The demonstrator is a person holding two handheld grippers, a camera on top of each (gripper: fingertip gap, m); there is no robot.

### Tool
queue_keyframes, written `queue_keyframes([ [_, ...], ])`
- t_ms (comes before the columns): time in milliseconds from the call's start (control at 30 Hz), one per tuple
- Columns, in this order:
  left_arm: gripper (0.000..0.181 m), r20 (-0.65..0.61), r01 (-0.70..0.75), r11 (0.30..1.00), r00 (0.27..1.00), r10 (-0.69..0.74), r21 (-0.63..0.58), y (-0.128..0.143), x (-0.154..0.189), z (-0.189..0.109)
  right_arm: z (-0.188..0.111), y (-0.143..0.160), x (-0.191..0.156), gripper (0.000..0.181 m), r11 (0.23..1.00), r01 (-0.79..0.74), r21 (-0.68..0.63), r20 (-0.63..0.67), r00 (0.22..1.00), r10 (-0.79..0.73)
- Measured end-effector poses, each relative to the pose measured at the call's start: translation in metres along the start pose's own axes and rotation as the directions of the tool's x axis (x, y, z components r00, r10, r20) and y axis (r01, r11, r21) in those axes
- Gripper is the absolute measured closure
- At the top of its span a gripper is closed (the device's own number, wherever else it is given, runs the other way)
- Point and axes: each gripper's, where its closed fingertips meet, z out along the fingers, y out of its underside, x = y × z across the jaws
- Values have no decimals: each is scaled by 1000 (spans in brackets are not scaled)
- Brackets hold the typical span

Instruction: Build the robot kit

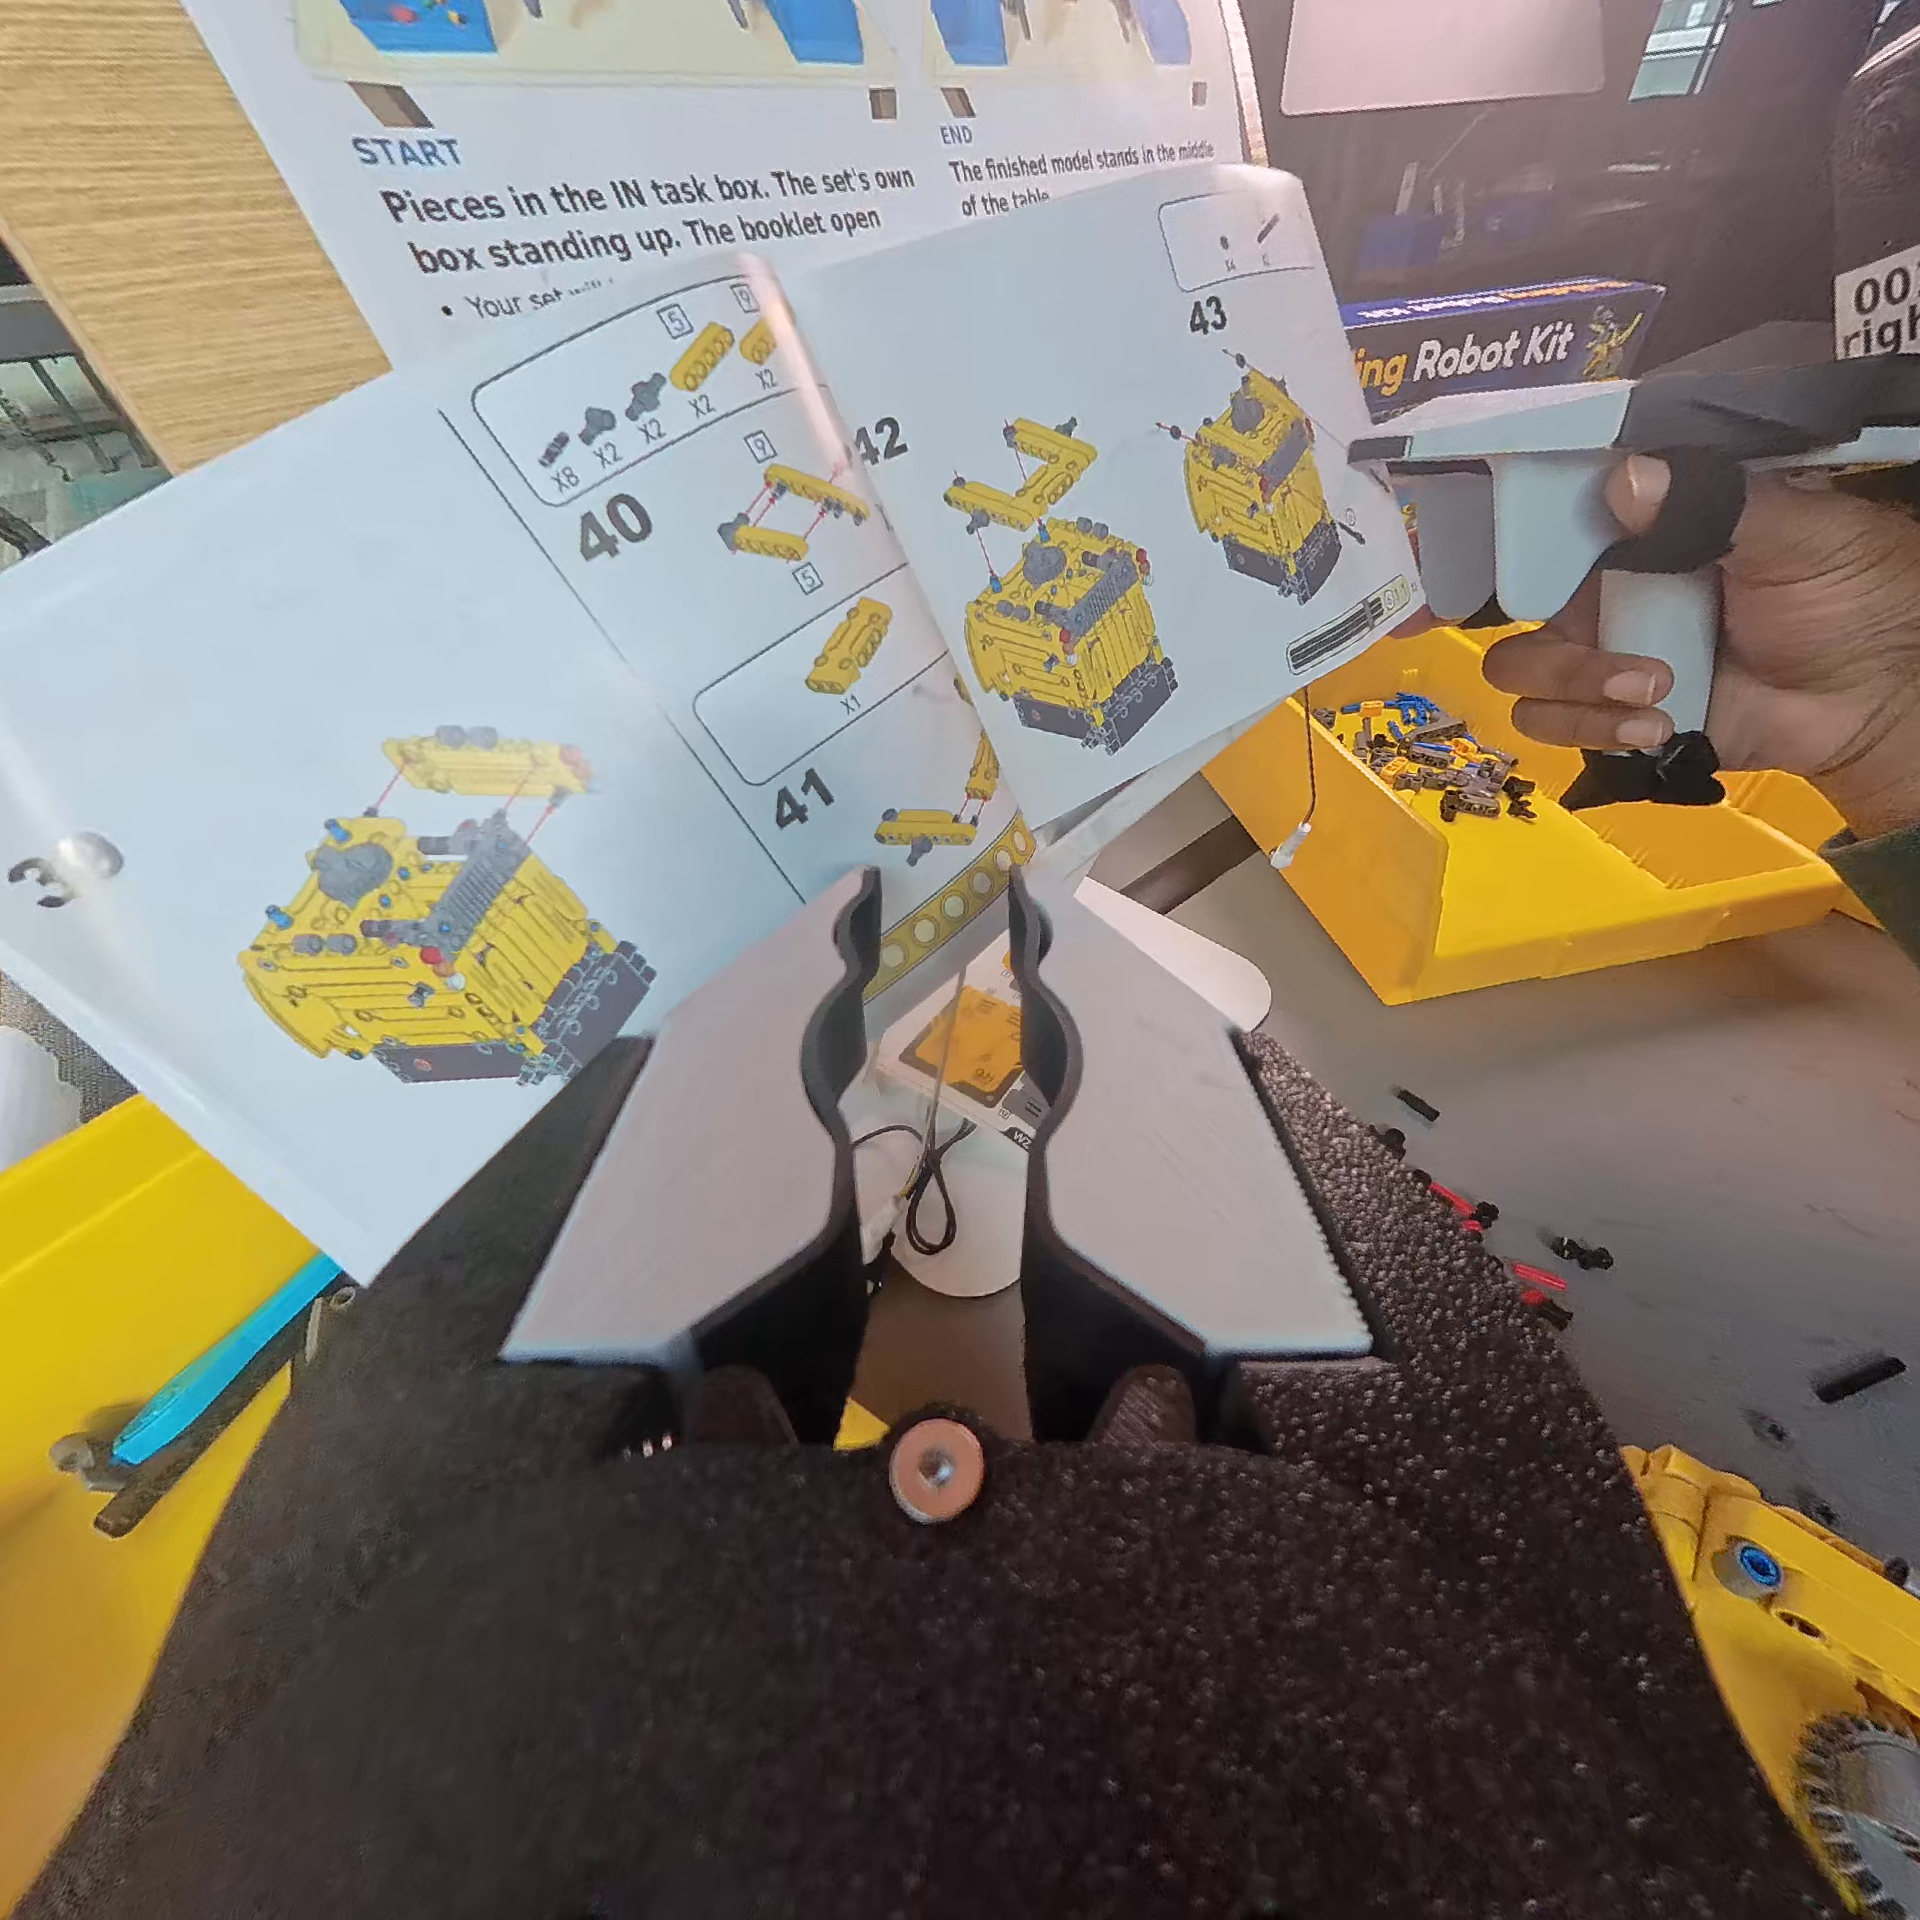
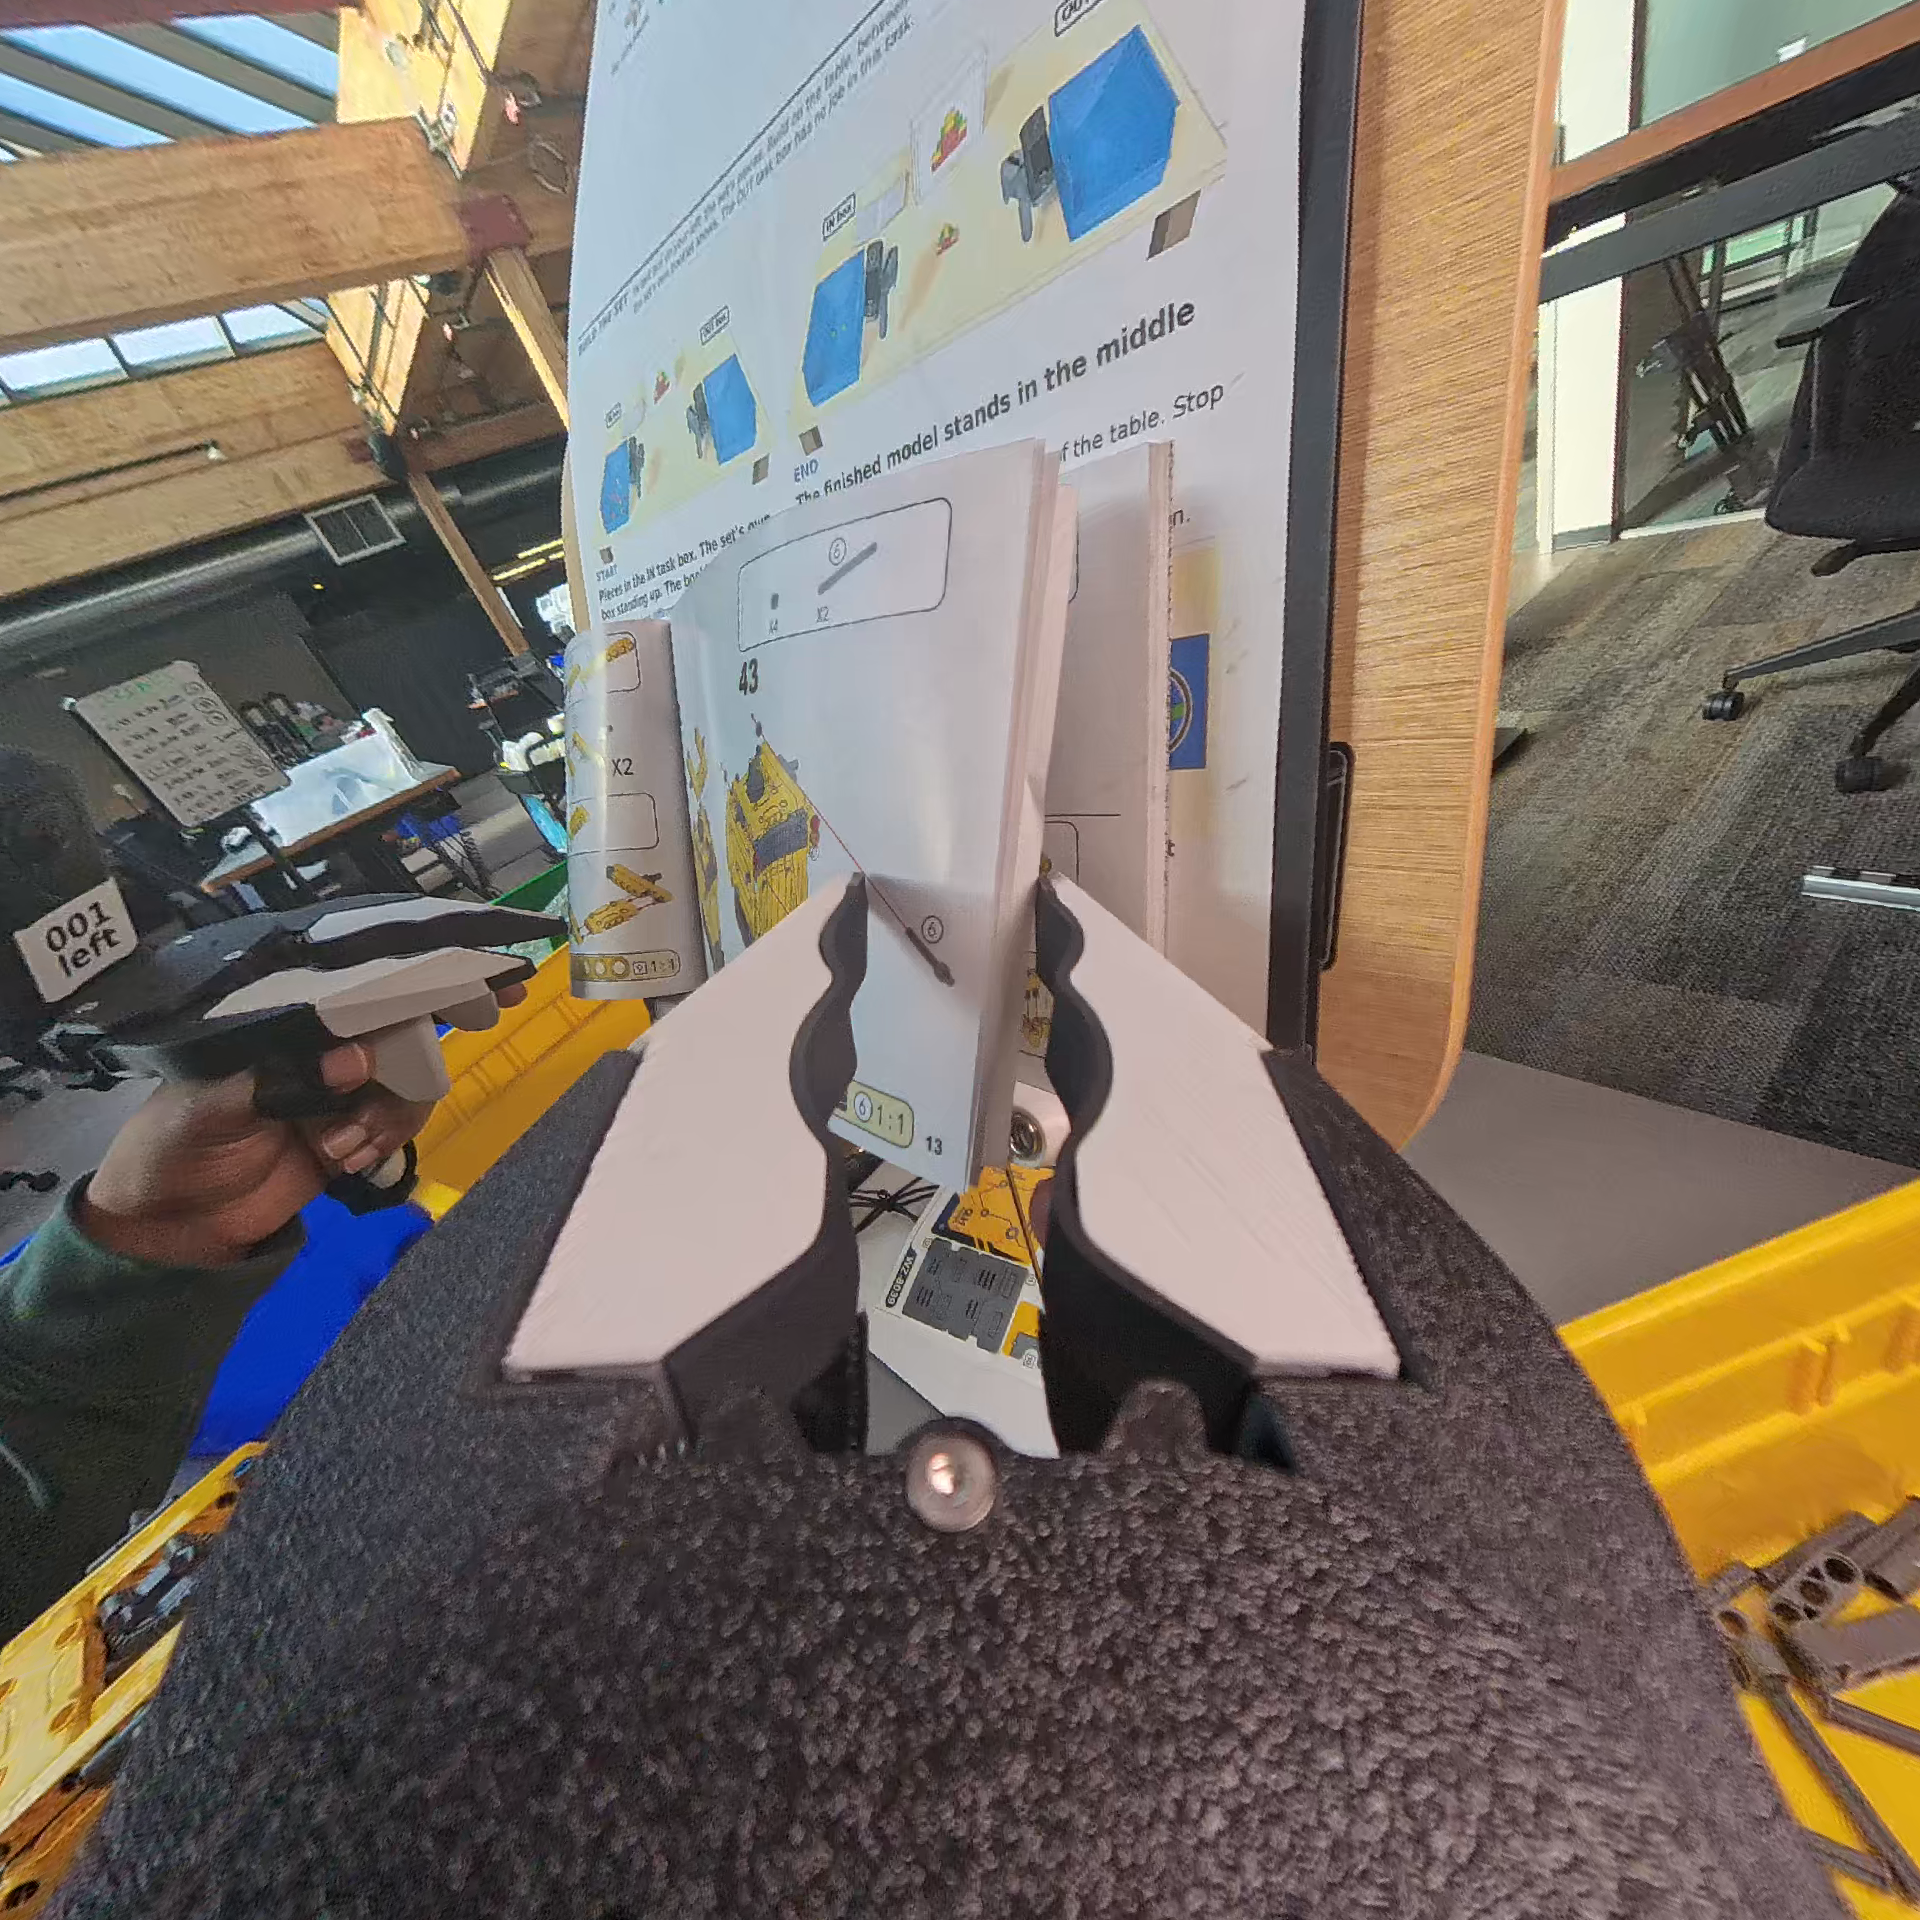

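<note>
Booklet [image 2: 894, 790]: open instruction pages standing upright ahead of both tongs, in front of a large printed poster [image 2: 935, 312] on a wooden panel.

Right tongs [image 2: 951, 894]: fingers part open, a loose page between them at 12 o'clock; whether the pads actually press it cannot be told.

Left tongs [image 1: 943, 883]: fingers part open, holding nothing; the booklet's lower edge sits just beyond the tips at 12 o'clock, with a white stand [image 1: 1174, 956] and black cable below.

Hazards, as a judgement: the page is thin and bowed, so a slanted pinch could crease or tear it; a push could tip the upright booklet off its stand.

Containers: yellow bin [image 1: 1558, 894] at 3 o'clock in the left view, holding a heap of small grey, blue and yellow building pieces [image 1: 1434, 748]. Another yellow bin [image 2: 1766, 1403] at 4 o'clock in the right view, holding grey beams [image 2: 1818, 1600]. Blue box [image 2: 312, 1299] at 8 o'clock, contents hidden.

Loose: small black and red pins [image 1: 1507, 1247] on the grey table [image 1: 1662, 1091].
</note>
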Motion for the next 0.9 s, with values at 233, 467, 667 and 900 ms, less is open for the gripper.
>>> queue_keyframes([
  [233,158,7,13,1000,1000,-13,-8,4,-5,0,-7,-6,-4,178,999,-12,49,70,998,9],
  [467,158,25,17,1000,1000,-17,-21,8,-11,-1,-9,-10,-14,175,996,14,84,127,992,-25],
  [667,158,28,14,1000,1000,-13,-26,10,-12,-1,-12,-5,-36,139,997,-42,62,302,953,22],
  [900,158,33,17,1000,999,-16,-24,9,-14,-2,-13,6,-41,140,999,-47,21,365,930,36],
])
